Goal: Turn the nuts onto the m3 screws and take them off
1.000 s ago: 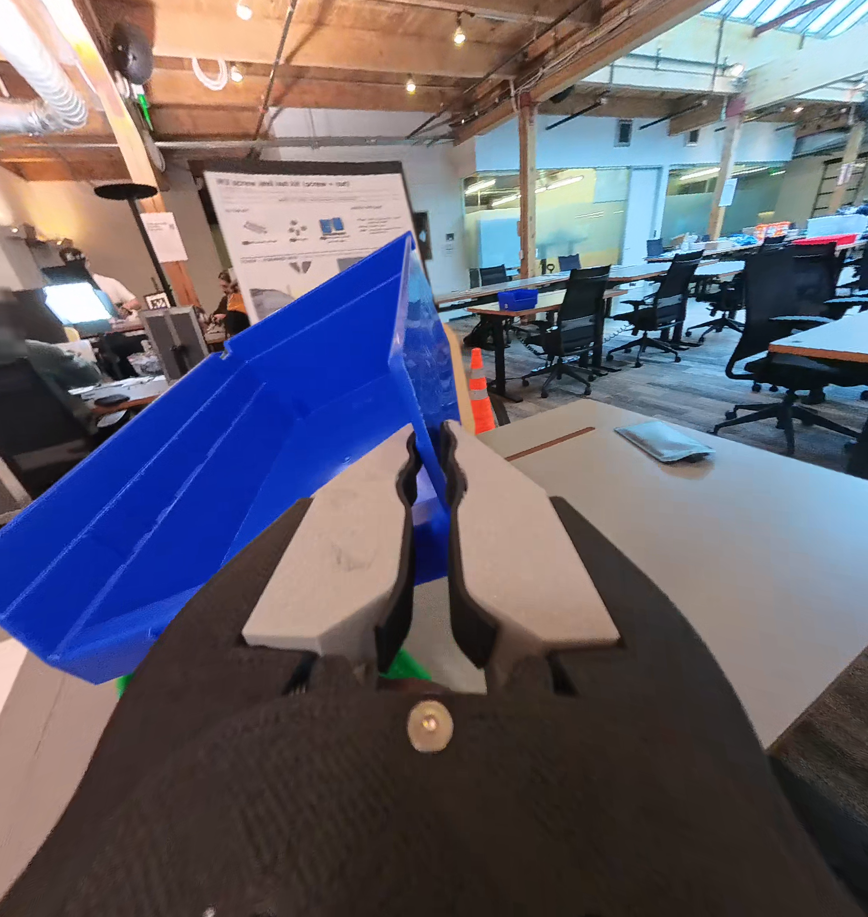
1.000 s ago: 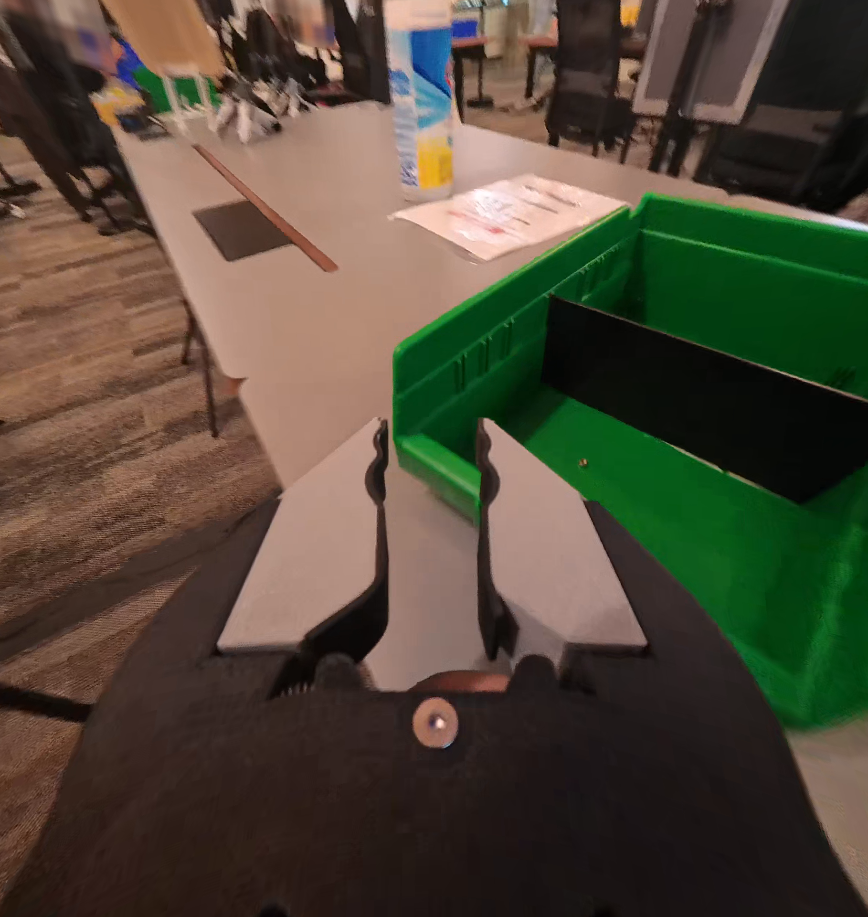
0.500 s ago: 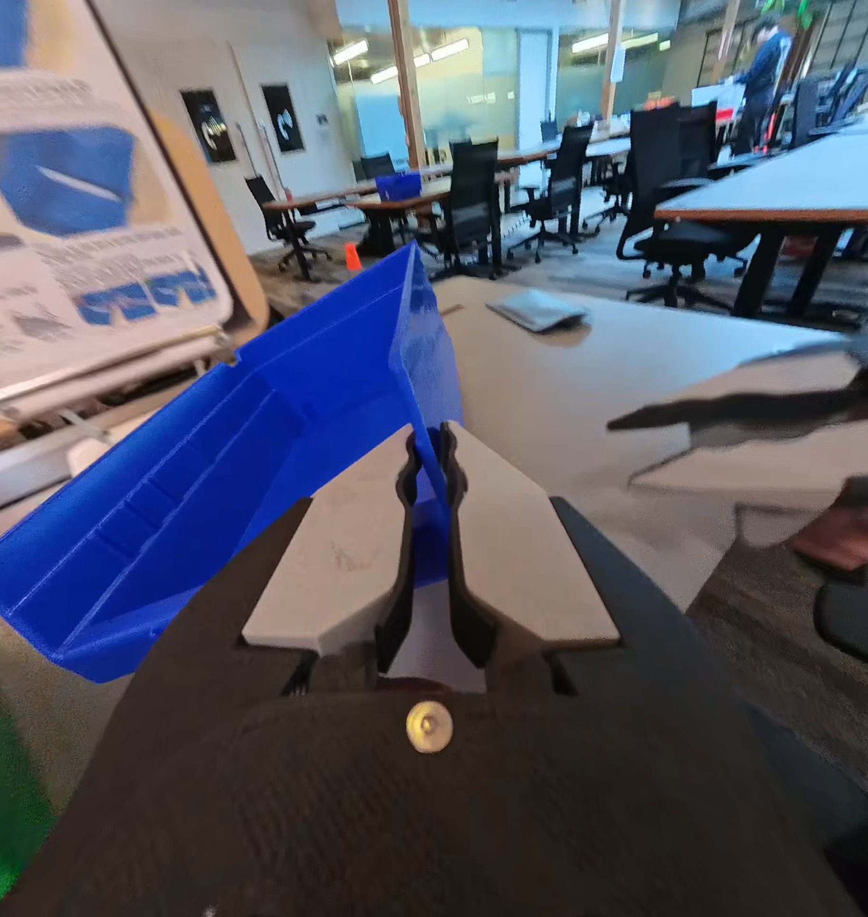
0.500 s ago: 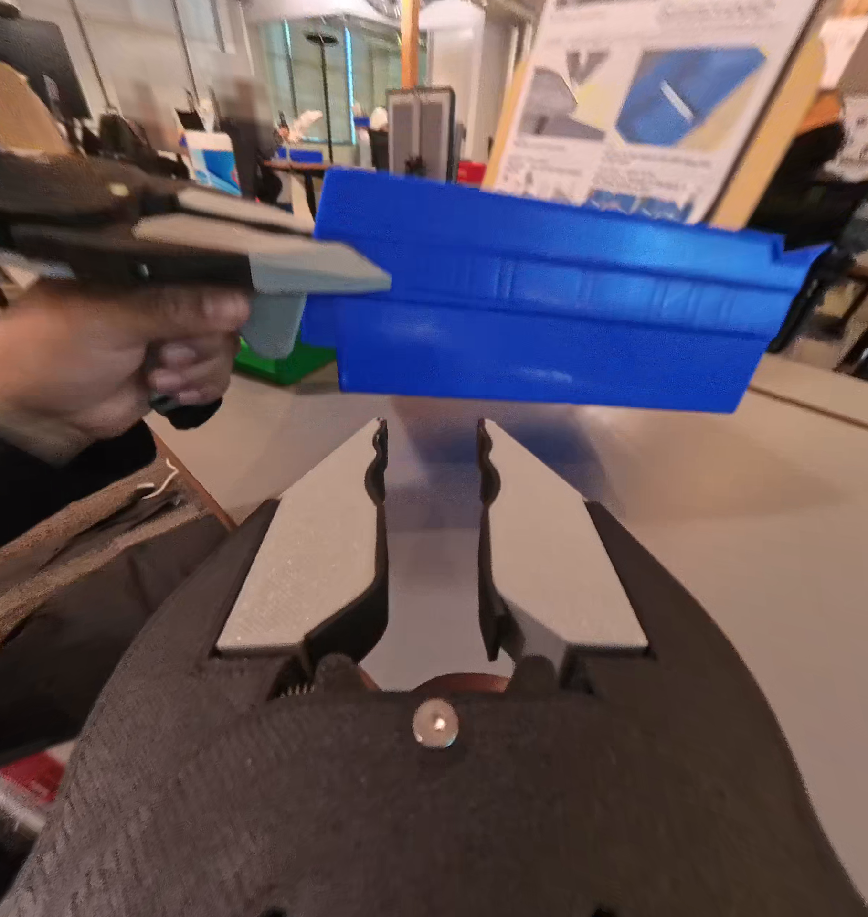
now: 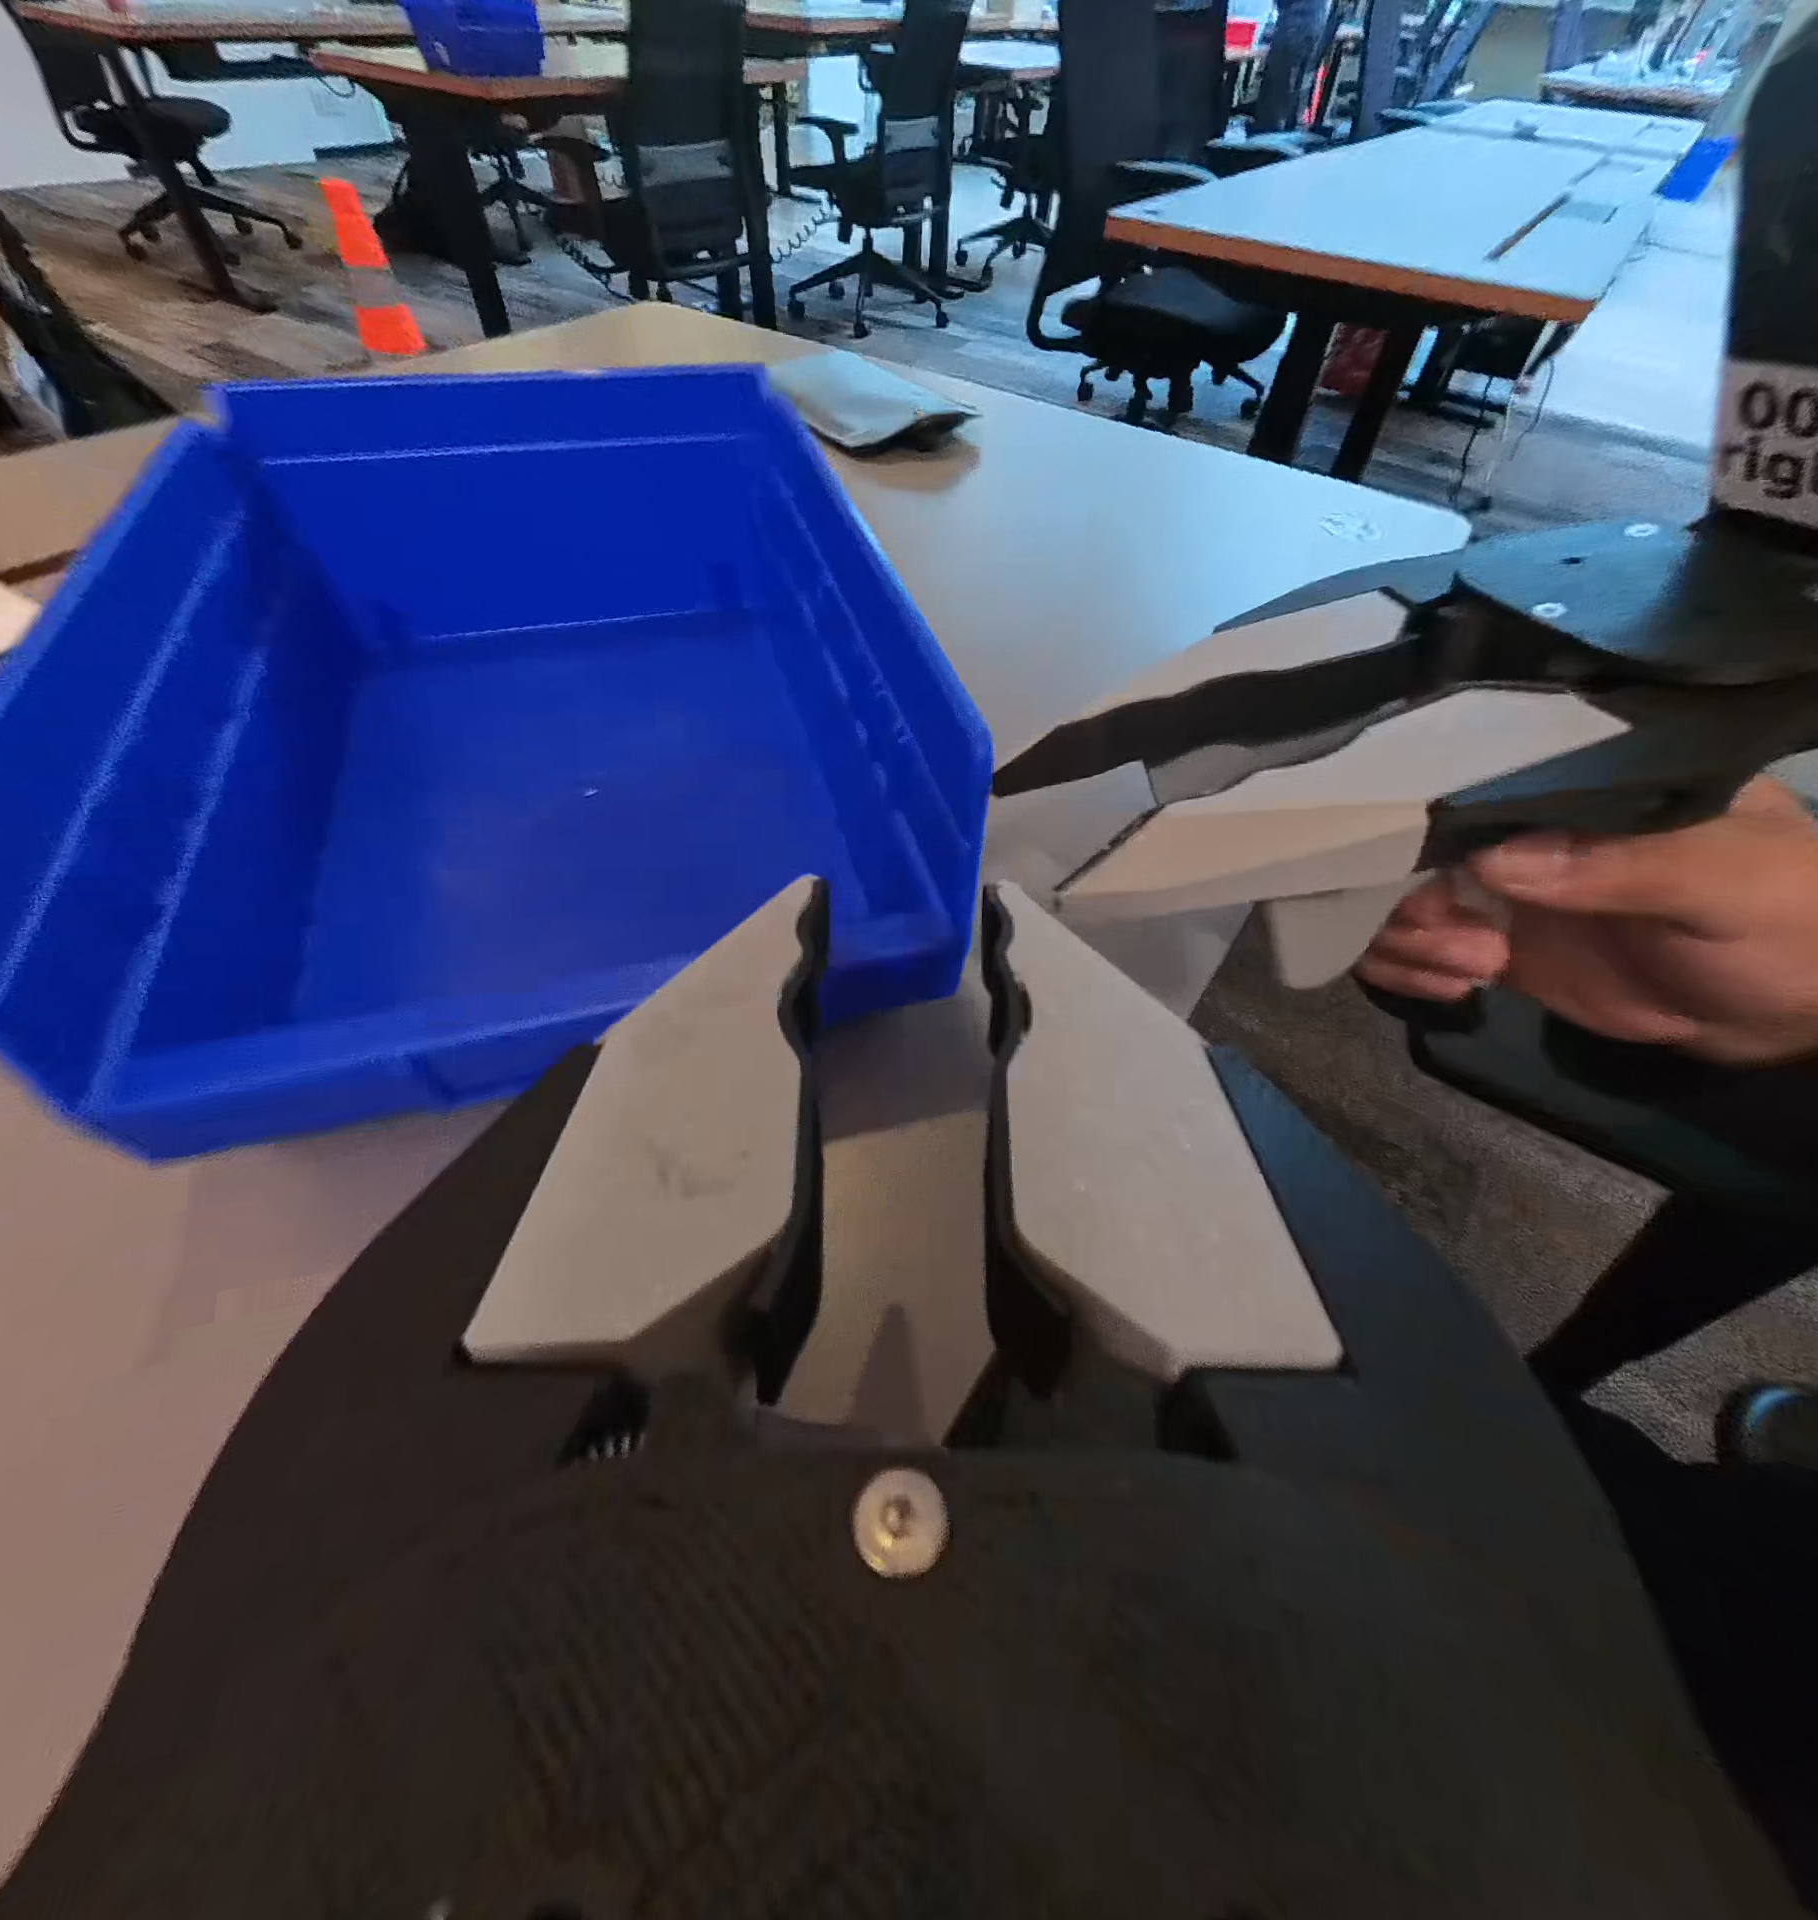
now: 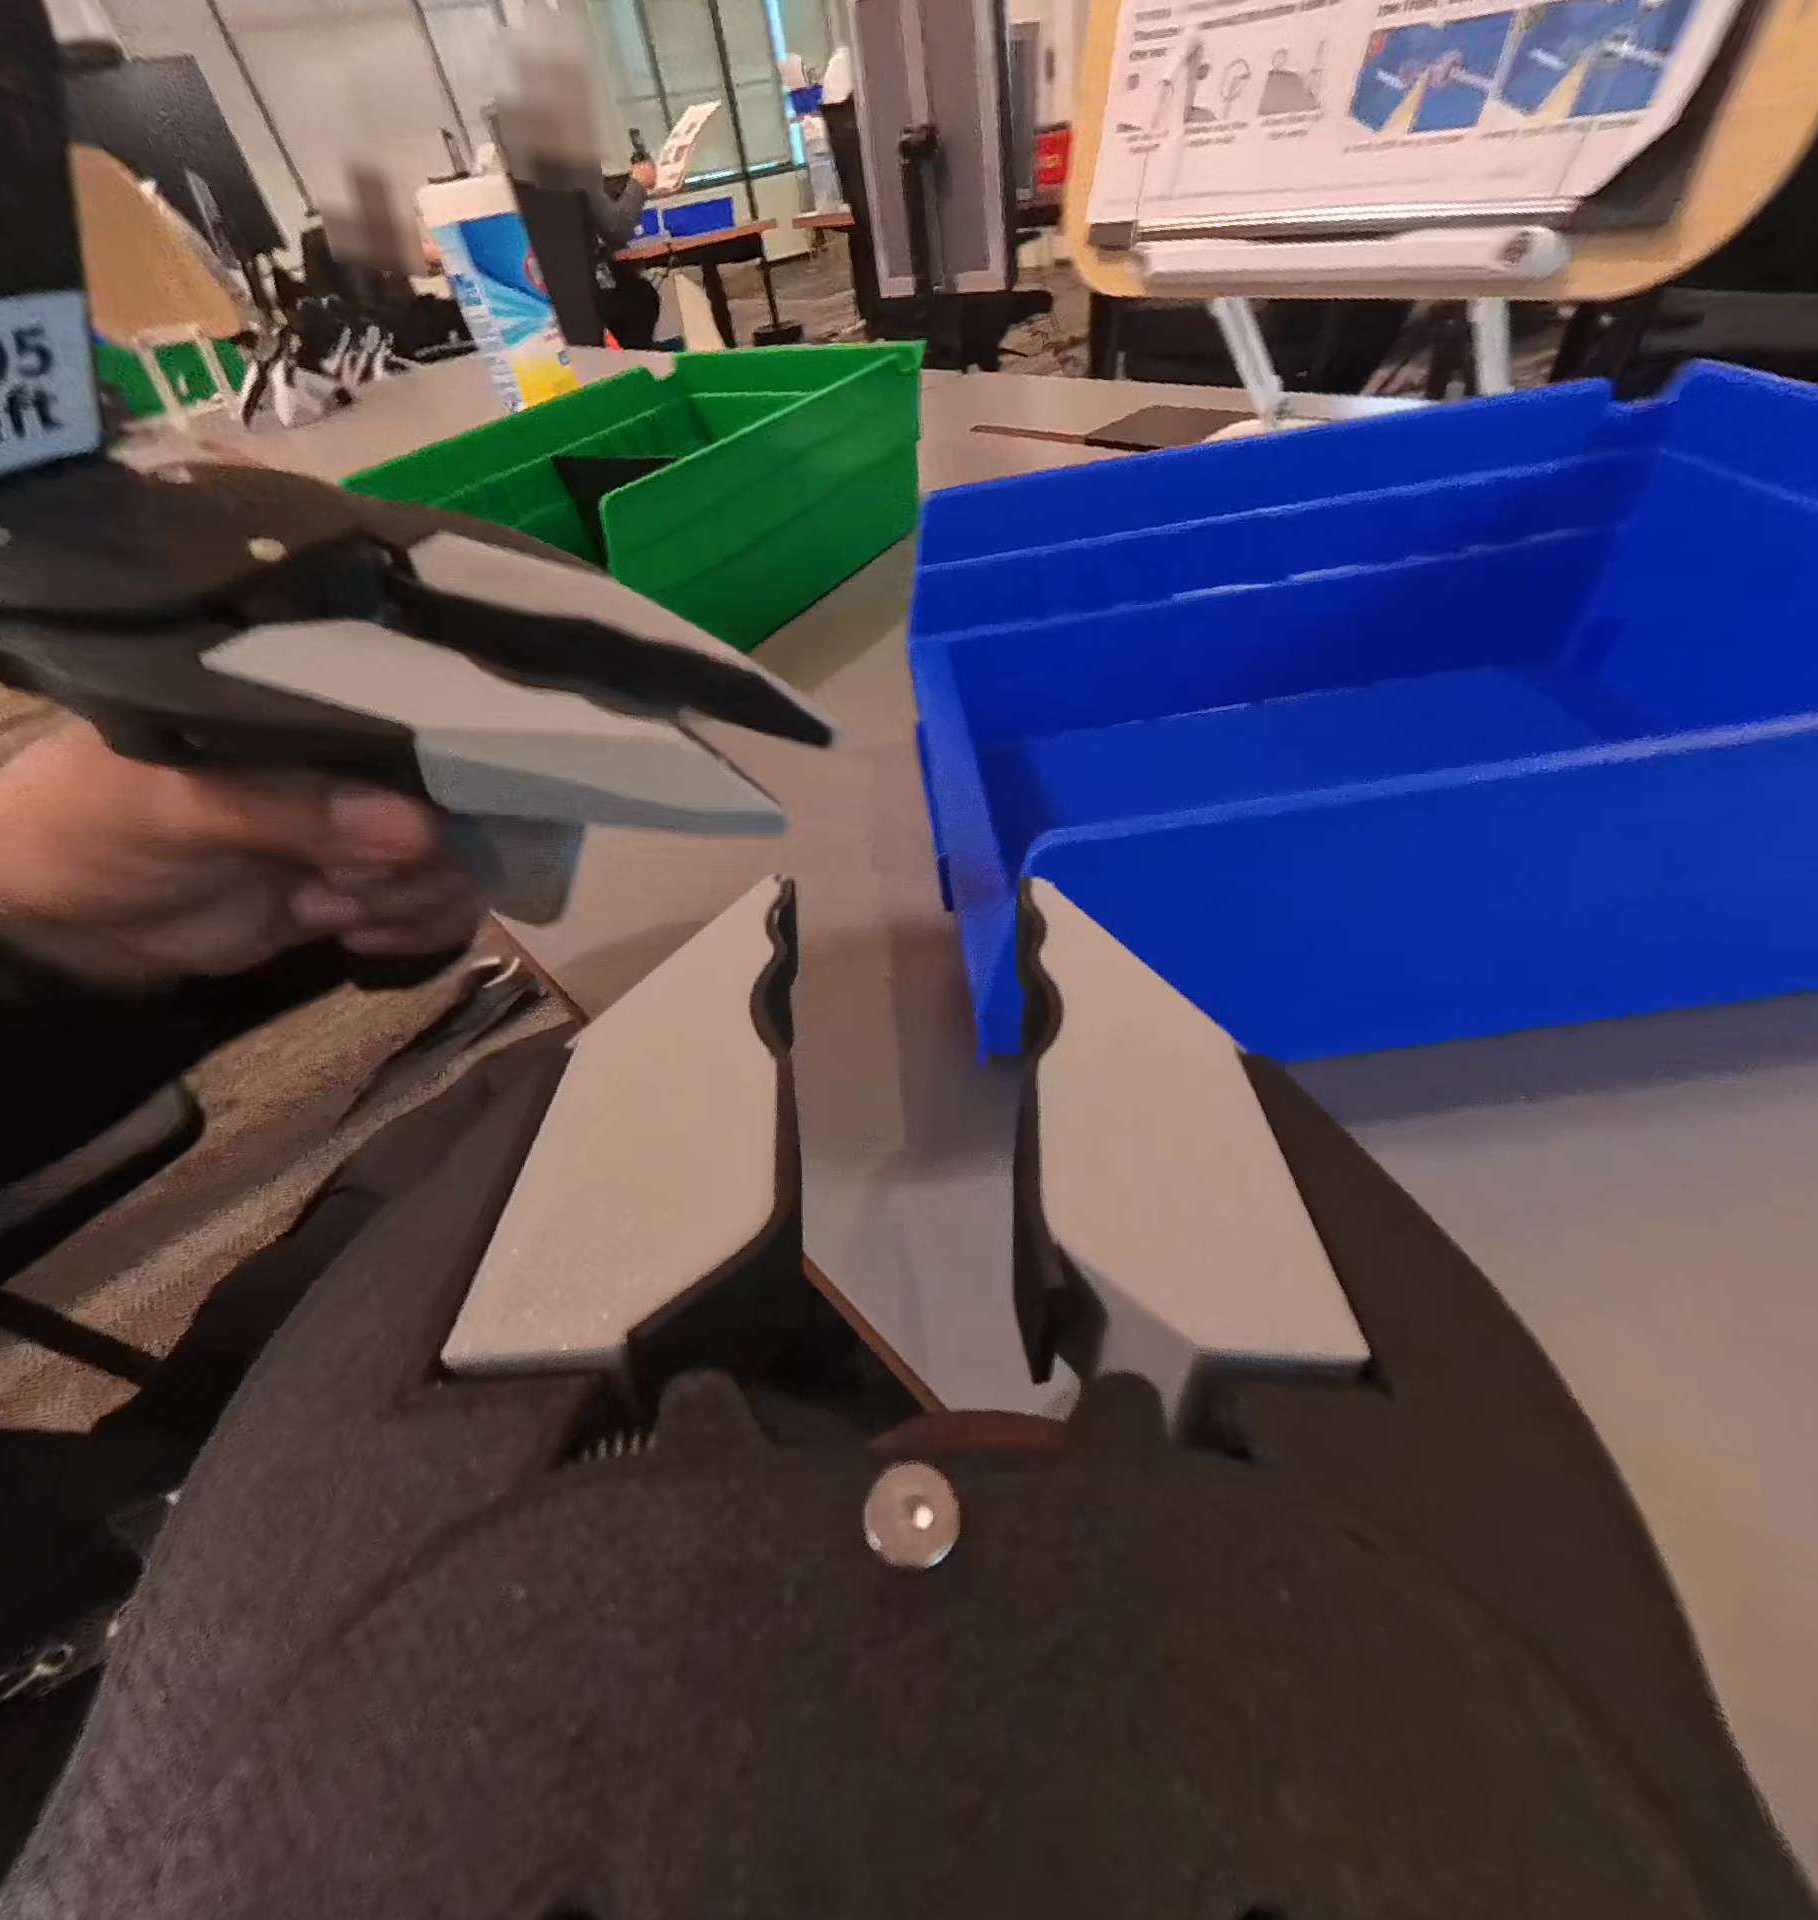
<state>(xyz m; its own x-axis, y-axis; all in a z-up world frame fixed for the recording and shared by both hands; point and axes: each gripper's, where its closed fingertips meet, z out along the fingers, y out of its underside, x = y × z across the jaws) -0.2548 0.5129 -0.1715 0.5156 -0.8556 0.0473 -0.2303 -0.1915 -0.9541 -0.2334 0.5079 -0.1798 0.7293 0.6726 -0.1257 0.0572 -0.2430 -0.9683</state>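
Nuts and screws are nowhere in view: your blue bin (image 5: 531,748) sits empty between both grippers, jaws apart, holding nothing. Search the far green bin (image 6: 697,488), or you'll grope uselessly.

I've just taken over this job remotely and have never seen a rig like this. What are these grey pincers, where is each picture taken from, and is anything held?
They are hand-held two-finger grippers, one in each of a person's hands, each with a camera looking along its fingers. One picture comes from the left gripper, the other from the right gripper; each also shows the other gripper off to one side. On the grey table sit a blue bin and, farther back, a green bin with a black divider. Both grippers are open and hold nothing. No nuts or screws are clearly visible.
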